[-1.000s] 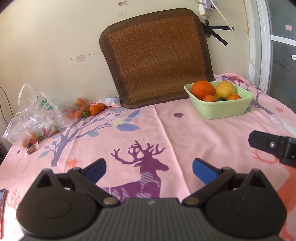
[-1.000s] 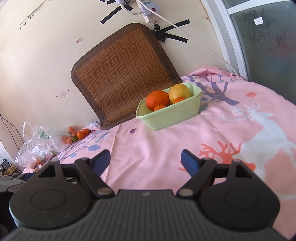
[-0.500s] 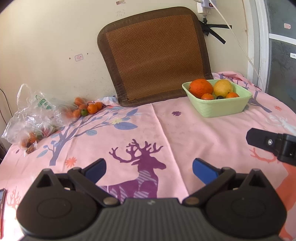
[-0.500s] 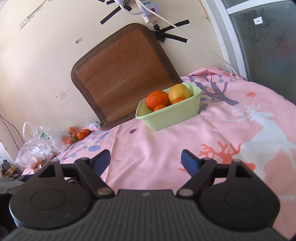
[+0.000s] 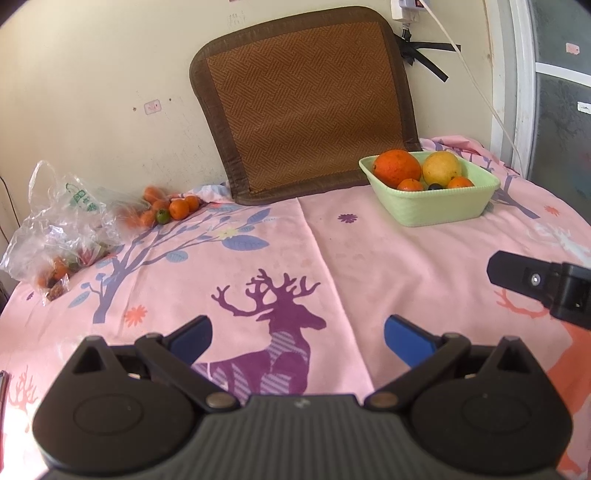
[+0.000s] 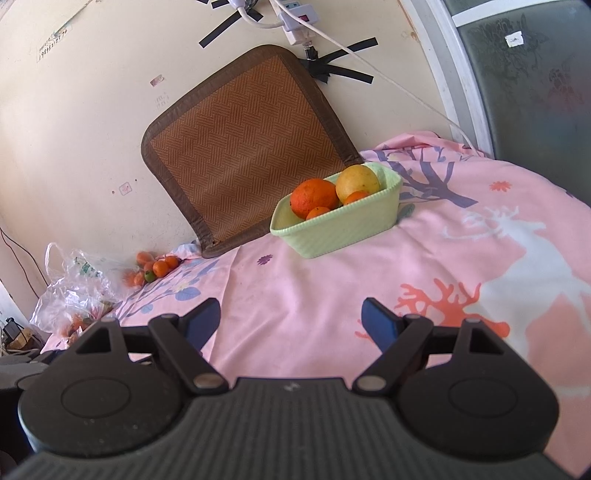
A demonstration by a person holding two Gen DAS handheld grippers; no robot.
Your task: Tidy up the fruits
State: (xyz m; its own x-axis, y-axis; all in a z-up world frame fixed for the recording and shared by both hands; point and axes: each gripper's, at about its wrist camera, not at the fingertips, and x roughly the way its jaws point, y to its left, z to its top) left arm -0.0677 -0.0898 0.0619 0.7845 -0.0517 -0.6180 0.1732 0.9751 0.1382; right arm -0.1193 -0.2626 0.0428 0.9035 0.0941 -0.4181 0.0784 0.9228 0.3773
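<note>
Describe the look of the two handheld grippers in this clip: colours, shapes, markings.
Both match: the left gripper and right gripper each have a black ribbed body, two round discs, black linkage arms with metal pivot pins, and blue finger pads. No hand, sleeve or gripper cable shows.

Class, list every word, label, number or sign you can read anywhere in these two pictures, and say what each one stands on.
No text can be read for certain.
Green print on the plastic bag: too blurred to read.
Strip of small digits on the wall: too small to read.
Faint pencil marks on the wall above the woven mat: unreadable.
White sticker on the glass door: marks too small to read.
Small pink sticker on the wall: nothing legible.
</note>
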